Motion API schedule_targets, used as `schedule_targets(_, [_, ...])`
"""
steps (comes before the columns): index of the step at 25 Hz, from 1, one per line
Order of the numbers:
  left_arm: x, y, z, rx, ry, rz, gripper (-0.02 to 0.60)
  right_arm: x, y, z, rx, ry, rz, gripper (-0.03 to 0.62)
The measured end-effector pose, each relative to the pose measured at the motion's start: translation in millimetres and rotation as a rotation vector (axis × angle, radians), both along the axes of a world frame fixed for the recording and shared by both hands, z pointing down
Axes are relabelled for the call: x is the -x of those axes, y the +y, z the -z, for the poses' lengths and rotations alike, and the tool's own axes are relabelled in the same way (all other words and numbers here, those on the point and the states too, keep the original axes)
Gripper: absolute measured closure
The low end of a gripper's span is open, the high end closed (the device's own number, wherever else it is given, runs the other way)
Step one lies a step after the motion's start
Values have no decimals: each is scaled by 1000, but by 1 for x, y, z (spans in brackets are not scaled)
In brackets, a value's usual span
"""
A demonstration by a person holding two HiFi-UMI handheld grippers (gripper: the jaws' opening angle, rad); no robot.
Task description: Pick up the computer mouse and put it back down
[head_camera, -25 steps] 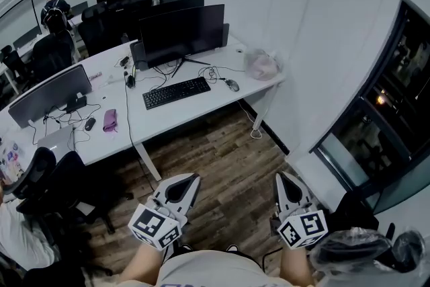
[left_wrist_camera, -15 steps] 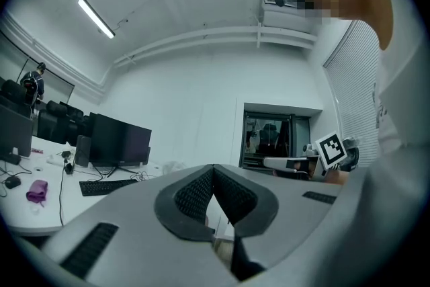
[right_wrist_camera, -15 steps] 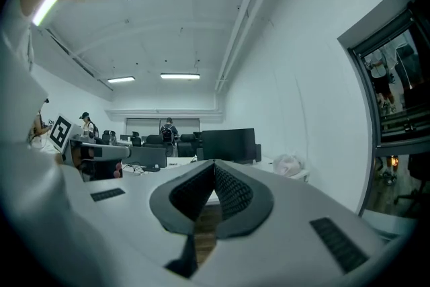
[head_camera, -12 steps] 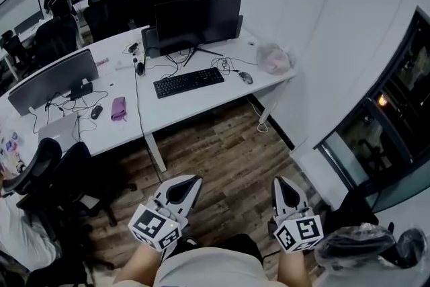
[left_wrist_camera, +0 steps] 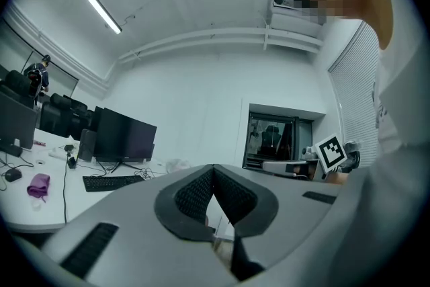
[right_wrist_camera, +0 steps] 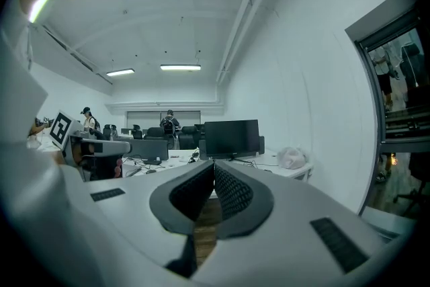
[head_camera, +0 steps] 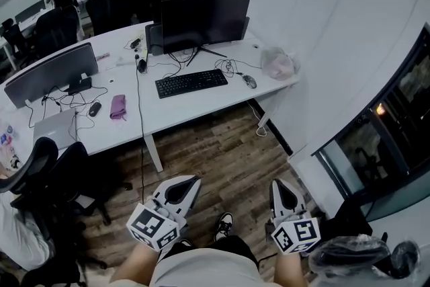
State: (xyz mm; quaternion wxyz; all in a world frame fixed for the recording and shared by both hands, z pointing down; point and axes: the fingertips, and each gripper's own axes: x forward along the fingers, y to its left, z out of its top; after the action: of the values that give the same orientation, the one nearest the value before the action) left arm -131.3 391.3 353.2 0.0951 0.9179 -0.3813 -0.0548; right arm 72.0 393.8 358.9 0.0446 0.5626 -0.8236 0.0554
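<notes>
Computer mouse [head_camera: 250, 81] sits on white bench [head_camera: 201, 107], at 3 o'clock of keyboard [head_camera: 191, 83], well apart from both hand-held grippers.

Guess: mouse light, hard, smooth, bit slippy. Best pinch on two long sides, mid body.

Left hand-held gripper [head_camera: 191, 177] clenched, nothing in it. Right hand-held gripper [head_camera: 277, 183] clenched too, empty. Either must open before grab.

Only container on bench: see-through bag [head_camera: 278, 65], at 1 o'clock of mouse, near it. Something pink inside, cannot tell what.
</notes>
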Motion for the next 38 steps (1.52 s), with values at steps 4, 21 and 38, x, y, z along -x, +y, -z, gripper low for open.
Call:
schedule_targets(4, [-3,-23,-1,-4,-16,25,577,-4,-30,-5,2,-14,22,574])
schedule_targets(21, [-112,-153,18,-16,-55,52,577,-110,-171,-4,-13,-79,52,574])
schedule_targets(38, [-151,-243,-7,39,-64,85,577,-156,-259,-41,71,-95,54,574])
